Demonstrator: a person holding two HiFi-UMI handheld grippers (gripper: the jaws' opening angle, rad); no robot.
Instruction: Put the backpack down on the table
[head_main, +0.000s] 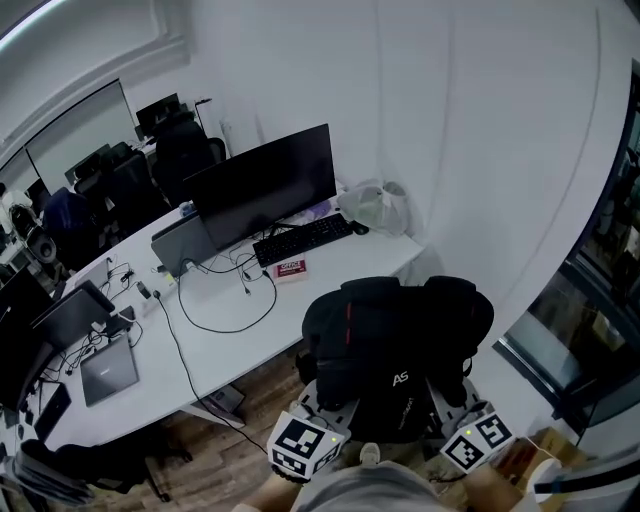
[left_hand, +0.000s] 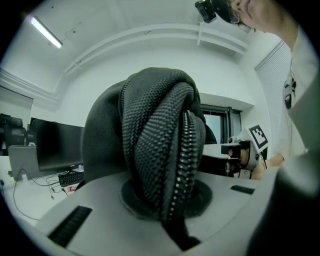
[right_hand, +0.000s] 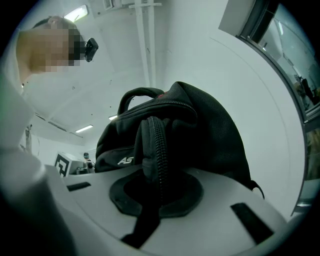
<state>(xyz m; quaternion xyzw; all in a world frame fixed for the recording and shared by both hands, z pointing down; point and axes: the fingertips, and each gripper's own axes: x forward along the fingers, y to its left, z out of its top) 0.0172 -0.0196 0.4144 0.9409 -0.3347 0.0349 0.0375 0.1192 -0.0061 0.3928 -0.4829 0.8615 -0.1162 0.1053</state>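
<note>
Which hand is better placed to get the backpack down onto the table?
Left, slightly. Both are shut on the backpack, but the left gripper holds the side nearer the table; the right gripper would follow.

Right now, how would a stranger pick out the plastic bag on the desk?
Find the long white desk and follow it to its right-hand end. Past the big black monitor and keyboard sits the plastic bag, the only pale, crumpled thing among hard black gear.
</note>
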